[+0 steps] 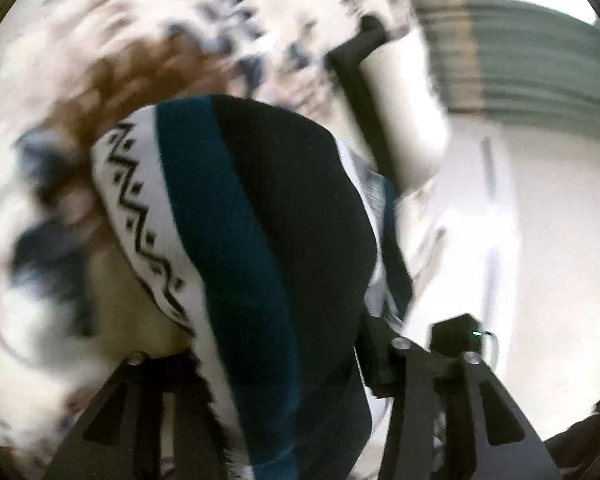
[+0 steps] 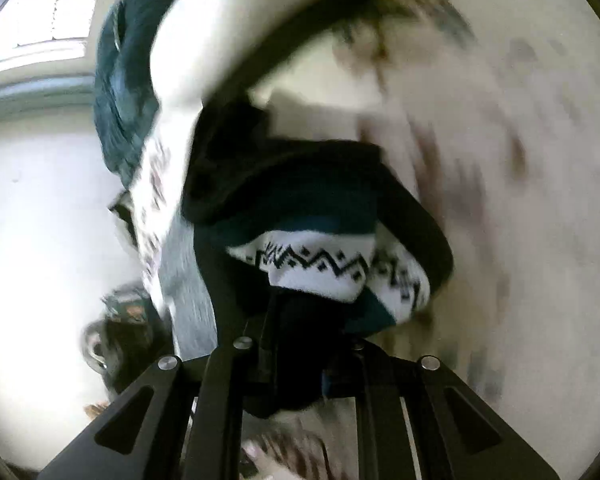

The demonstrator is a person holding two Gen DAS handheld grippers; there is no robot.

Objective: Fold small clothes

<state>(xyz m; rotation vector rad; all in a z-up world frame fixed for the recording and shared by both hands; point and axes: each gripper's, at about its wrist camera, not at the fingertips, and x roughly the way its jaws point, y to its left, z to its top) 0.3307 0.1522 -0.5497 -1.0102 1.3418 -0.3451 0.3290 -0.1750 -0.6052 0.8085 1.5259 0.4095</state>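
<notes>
A small knit garment with black, teal and white bands and a black zigzag pattern fills the middle of the left wrist view. It hangs lifted above the patterned surface. My left gripper is shut on its lower part, and the cloth covers the fingertips. In the right wrist view the same garment is bunched just ahead of my right gripper, which is shut on its dark edge. Both views are blurred by motion.
A white cloth with brown and blue blotches lies below. A dark green garment lies at the upper left of the right wrist view. A black bar with a pale pad stands behind. A bright white wall is on the right.
</notes>
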